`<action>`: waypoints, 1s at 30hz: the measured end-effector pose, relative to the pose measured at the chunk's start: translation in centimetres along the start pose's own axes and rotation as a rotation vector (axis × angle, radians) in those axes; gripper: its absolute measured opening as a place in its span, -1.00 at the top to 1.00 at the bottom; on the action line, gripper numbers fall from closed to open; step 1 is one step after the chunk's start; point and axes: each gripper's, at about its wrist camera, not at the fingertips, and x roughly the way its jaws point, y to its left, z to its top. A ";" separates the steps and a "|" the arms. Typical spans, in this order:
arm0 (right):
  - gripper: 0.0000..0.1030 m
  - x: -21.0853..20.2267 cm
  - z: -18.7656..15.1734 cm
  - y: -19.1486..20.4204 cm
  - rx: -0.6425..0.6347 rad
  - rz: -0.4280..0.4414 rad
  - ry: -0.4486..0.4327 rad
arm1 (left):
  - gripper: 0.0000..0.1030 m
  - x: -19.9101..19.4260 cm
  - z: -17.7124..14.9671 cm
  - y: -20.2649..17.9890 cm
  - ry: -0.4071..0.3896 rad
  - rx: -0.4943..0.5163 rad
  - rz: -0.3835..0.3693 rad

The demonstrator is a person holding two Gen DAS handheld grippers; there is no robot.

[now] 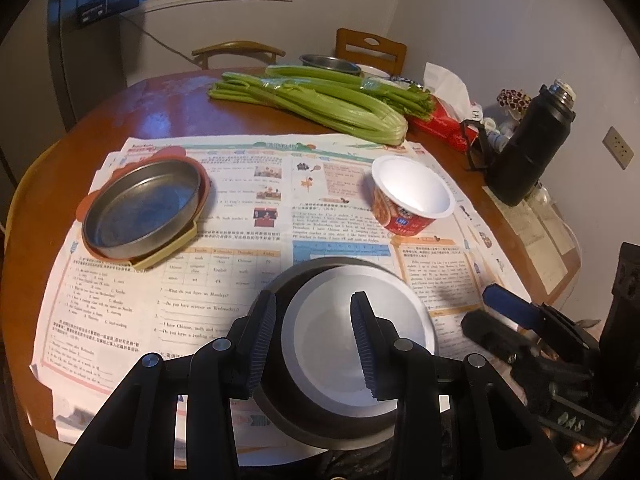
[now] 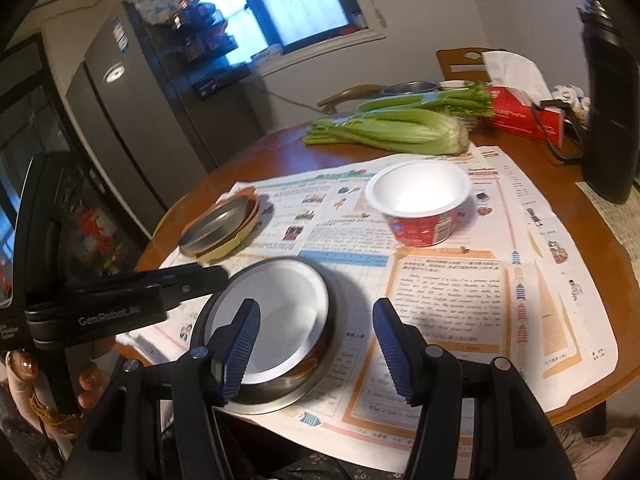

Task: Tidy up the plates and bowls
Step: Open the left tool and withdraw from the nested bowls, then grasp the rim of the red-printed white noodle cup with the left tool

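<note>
Round brown wooden table [image 1: 168, 108] carries everything, most of it covered by a spread of printed newspaper sheets [image 1: 240, 208]. At the far side lies a bundle of green celery stalks [image 1: 320, 100], with a red tissue box [image 1: 440, 124] just beside it and a tall black flask [image 1: 528, 140] standing at the right edge. A small steel bowl [image 1: 330, 63] sits behind the celery, and wooden chair backs stand beyond it.

On the paper near the front edge sits a shallow steel dish [image 2: 304, 380] with a white bowl [image 2: 272, 320] nested inside. To the left stands a round grey metal pan [image 1: 144, 208], resting tilted on an orange lid and a yellow tray. To the right stands an empty red-and-white paper noodle cup [image 1: 412, 196], upright, well apart from the pan.

Left gripper [image 1: 314, 344]: jaws parted only narrowly, poised above the white bowl; the pads hold nothing. Right gripper [image 2: 316, 348]: jaws likewise drawn in to a modest gap, empty, its left finger overlapping the bowl's rim in view; contact cannot be determined. The left tool's black body crosses the right view at left, held by a hand [image 2: 60, 376].
</note>
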 end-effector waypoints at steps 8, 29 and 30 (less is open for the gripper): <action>-0.15 -0.9 0.9 -3.6 0.088 -0.045 -0.034 | 0.22 0.5 1.8 -0.5 -0.008 0.016 -0.020; -0.15 2.9 5.5 -9.3 0.207 -0.140 -0.034 | 0.22 7.8 8.3 -4.9 0.058 0.179 -0.094; -0.15 3.2 5.8 -9.3 0.199 -0.146 -0.031 | 0.22 8.2 8.6 -5.1 0.063 0.187 -0.093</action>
